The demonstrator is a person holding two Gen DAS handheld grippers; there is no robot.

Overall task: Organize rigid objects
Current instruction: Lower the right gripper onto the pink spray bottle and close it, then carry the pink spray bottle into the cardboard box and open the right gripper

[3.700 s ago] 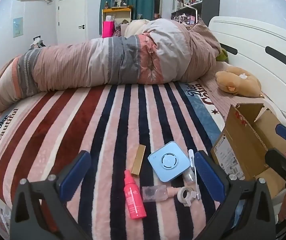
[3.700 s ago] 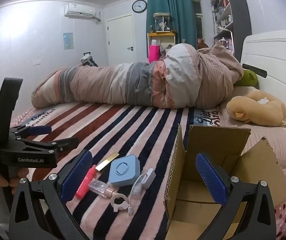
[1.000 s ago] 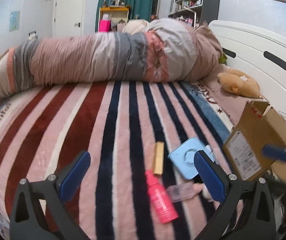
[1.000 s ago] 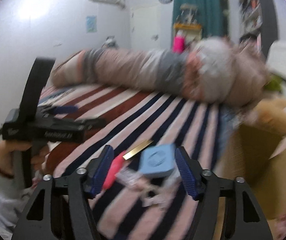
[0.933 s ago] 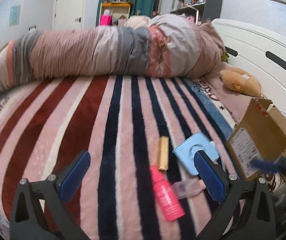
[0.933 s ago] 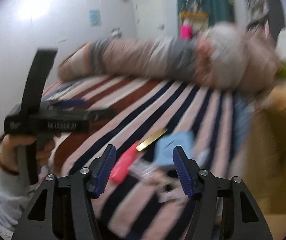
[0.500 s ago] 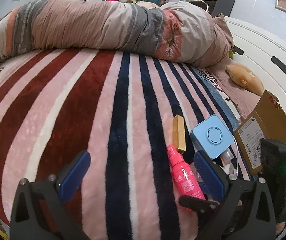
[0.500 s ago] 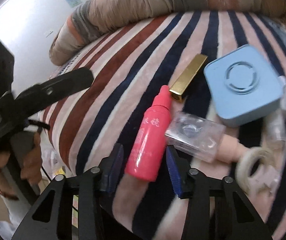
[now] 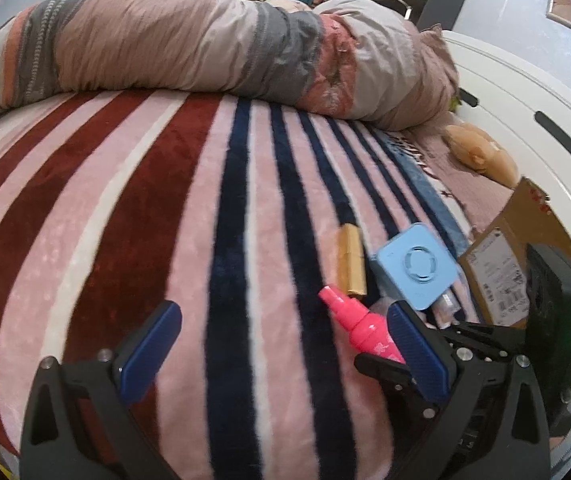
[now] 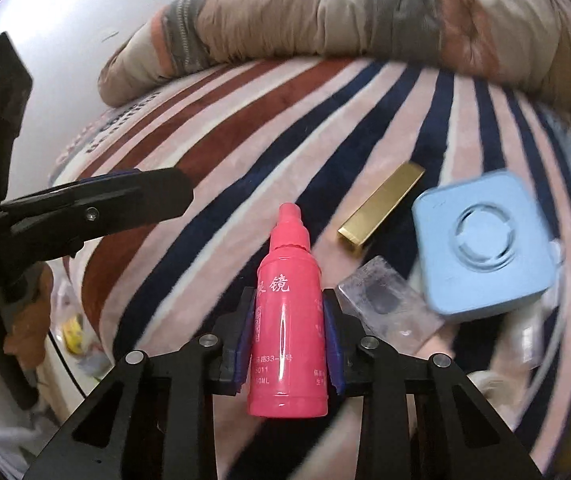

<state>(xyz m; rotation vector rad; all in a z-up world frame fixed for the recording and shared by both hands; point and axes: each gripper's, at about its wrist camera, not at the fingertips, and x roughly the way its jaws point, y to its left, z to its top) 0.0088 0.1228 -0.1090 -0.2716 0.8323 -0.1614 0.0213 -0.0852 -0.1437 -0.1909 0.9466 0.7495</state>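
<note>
Right tool (image 10: 288, 330) is clenched on the pink bottle (image 10: 287, 320) lying on the bed (image 10: 245, 152), nozzle pointing away. Clear case (image 10: 389, 306), gold bar (image 10: 381, 208) and blue box (image 10: 485, 240) crowd its right; left tool (image 9: 281, 354) hangs released.

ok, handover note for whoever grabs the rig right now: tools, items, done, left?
Right tool: shut on the pink bottle, pads on both sides of its body, bottle still low over the striped blanket.
Left tool: open, holding nothing, over the blanket left of the items.
On the blanket: gold bar, blue square case, clear case; small white bits at the right edge, too blurred to name.
Cardboard box stands right of the pile; its inside is not visible.
Done: bottle gripped.
Left: probably move the bottle to the box, then the rest.
</note>
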